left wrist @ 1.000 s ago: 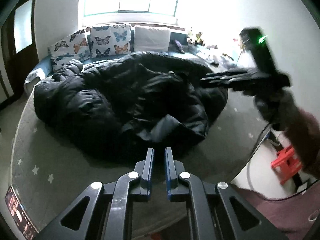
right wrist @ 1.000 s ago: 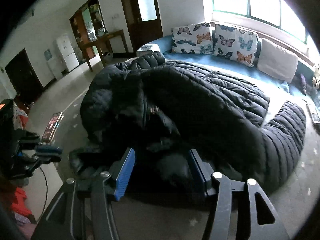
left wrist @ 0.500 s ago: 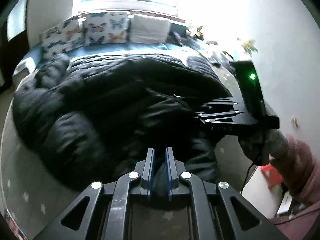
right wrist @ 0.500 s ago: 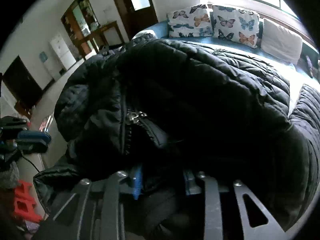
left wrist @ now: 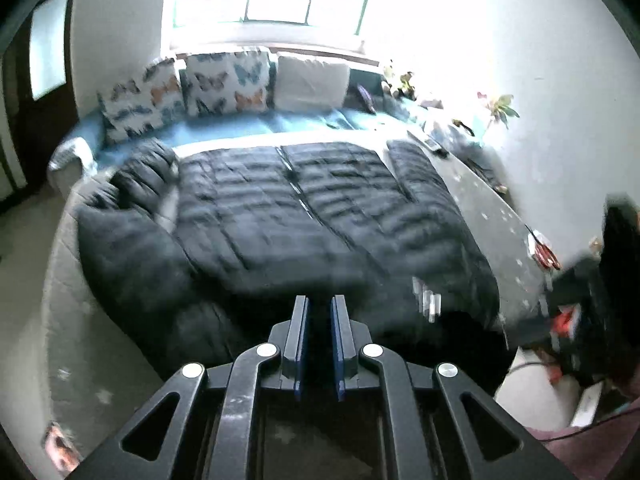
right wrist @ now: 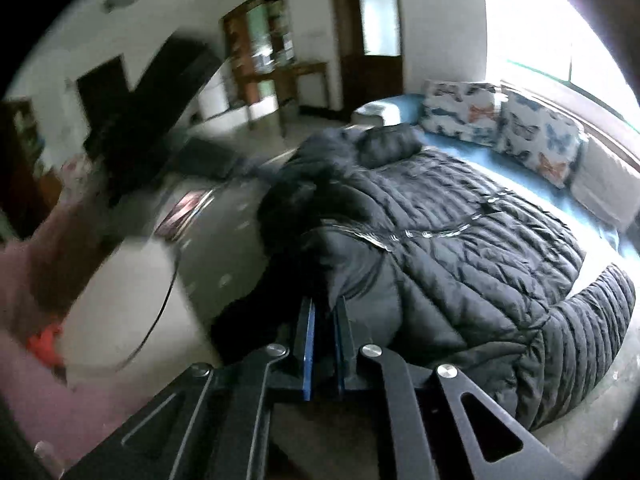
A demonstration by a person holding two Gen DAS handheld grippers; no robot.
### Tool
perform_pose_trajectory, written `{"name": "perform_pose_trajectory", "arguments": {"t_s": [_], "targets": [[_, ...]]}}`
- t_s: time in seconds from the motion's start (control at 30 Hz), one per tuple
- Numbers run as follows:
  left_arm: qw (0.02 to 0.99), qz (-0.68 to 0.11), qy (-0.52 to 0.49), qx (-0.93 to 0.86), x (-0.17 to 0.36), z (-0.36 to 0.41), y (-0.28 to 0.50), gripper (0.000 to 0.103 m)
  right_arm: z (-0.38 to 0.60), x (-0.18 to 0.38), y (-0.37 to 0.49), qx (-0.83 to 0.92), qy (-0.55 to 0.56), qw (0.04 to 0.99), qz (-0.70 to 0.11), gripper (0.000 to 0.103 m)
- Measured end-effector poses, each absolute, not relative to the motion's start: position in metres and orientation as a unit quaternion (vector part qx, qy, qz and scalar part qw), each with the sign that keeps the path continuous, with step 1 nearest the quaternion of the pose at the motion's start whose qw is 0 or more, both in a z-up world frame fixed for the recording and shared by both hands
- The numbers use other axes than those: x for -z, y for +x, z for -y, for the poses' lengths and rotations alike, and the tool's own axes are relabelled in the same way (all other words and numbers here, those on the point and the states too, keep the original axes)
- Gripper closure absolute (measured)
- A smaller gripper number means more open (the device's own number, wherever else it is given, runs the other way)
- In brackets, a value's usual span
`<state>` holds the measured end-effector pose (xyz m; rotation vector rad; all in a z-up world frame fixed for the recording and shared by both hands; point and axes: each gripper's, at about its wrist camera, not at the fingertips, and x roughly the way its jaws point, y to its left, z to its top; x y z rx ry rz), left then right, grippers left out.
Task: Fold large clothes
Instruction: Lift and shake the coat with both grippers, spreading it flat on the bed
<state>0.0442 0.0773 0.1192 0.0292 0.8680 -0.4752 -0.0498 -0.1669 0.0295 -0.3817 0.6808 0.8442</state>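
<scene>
The black puffer coat (left wrist: 288,216) is lying spread across the grey star-patterned mat (left wrist: 80,328), zipper up. The right gripper (right wrist: 324,312) is pinching the coat's near hem, its jaws having just closed. The left gripper (left wrist: 319,312) is likewise clamping the hem, jaws narrow.

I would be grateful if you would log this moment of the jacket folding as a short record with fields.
garment: black puffer jacket, spread front-up, zipper closed down the middle
surface: round bed with grey starred cover
left hand-held gripper: shut at the near hem; grip on the fabric unclear
right hand-held gripper: jaws just closed, jacket fabric pinched between them
background: butterfly cushions under the window
image: motion blur
</scene>
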Motion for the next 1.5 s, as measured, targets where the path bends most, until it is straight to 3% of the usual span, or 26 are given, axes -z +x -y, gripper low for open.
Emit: {"name": "perform_pose_trajectory", "arguments": {"t_s": [0.07,0.1,0.17,0.4,0.47,0.53,0.77,0.97,1.17,1.2,1.27,1.5], "targets": [[0.883,-0.411,0.02,0.224,-0.13,-0.079,0.05,0.081,0.16,-0.015,-0.059,-0.411,-0.205,0.814,-0.354,0.099],[0.883,-0.413,0.026,0.221,-0.133,-0.076,0.058,0.066,0.157,-0.006,-0.064,-0.407,-0.221,0.806,-0.369,0.099],[0.88,-0.421,0.036,0.215,-0.131,-0.069,0.076,0.046,0.161,-0.01,-0.061,-0.404,-0.209,0.81,-0.371,0.099],[0.858,-0.475,0.061,0.183,-0.064,-0.043,0.173,0.045,0.19,-0.05,0.032,-0.3,-0.158,0.873,-0.351,0.094],[0.849,-0.499,0.059,0.165,-0.036,-0.046,0.191,0.045,0.196,-0.043,0.068,-0.268,-0.152,0.881,-0.36,0.075],[0.839,-0.519,0.047,0.157,-0.008,-0.056,0.195,0.045,0.202,-0.026,0.102,-0.24,-0.137,0.885,-0.374,0.068],[0.814,-0.556,0.044,0.164,0.051,-0.066,0.17,0.045,0.208,0.054,0.129,-0.195,-0.173,0.851,-0.456,0.068],[0.811,-0.551,0.059,0.185,0.049,-0.064,0.145,0.044,0.228,0.063,0.1,-0.2,-0.173,0.845,-0.465,0.068],[0.839,-0.516,0.037,0.169,-0.003,-0.09,0.167,0.044,0.251,0.022,0.108,-0.192,-0.135,0.866,-0.442,0.067],[0.84,-0.515,0.025,0.168,-0.008,-0.096,0.175,0.038,0.259,0.015,0.11,-0.182,-0.128,0.873,-0.434,0.065],[0.839,-0.521,-0.002,0.157,-0.013,-0.11,0.204,0.028,0.276,0.005,0.118,-0.153,-0.108,0.887,-0.422,0.046],[0.839,-0.538,0.02,0.083,-0.002,-0.124,0.301,0.027,0.375,0.008,0.166,-0.047,0.013,0.906,-0.419,0.044]]}}
